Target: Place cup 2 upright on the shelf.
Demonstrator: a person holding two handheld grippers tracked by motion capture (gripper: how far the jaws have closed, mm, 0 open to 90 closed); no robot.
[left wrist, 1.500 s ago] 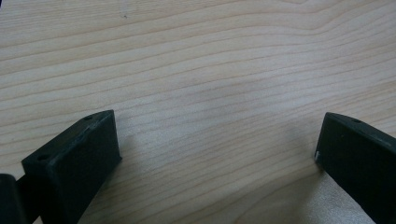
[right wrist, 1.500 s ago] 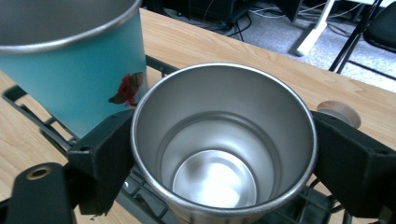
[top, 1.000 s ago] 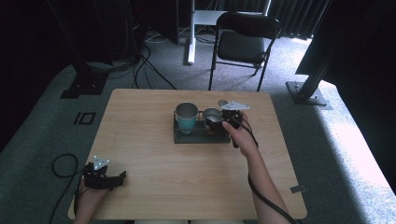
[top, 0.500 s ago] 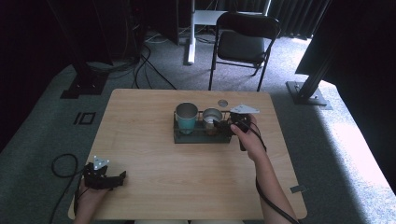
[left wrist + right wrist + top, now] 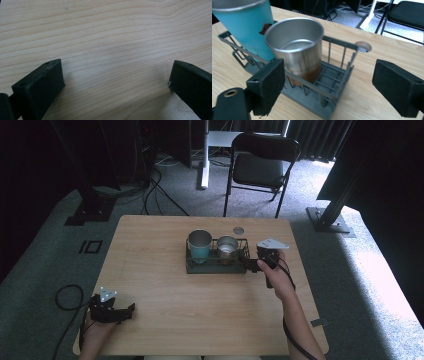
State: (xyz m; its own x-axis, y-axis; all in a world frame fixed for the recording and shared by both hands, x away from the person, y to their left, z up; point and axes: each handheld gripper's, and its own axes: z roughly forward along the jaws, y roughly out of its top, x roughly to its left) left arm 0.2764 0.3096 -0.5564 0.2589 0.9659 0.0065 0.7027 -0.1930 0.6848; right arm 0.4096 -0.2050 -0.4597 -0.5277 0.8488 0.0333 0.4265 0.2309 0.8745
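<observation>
Right gripper (image 5: 248, 265) jaws apart at wire rack (image 5: 192, 268) end; steel cup (image 5: 298, 47), teal cup (image 5: 249, 22) inside. Left gripper (image 5: 131, 309) jaws apart over bare table (image 5: 200, 305).

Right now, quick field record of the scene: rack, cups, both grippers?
rack: dark wire rack on the wooden table, far centre
cups: teal cup and steel cup upright in the rack, side by side
right gripper: open, at the rack's right end, holding nothing
left gripper: open, near table's near left corner, over bare wood
other: small round disc on the table beyond the rack
</observation>
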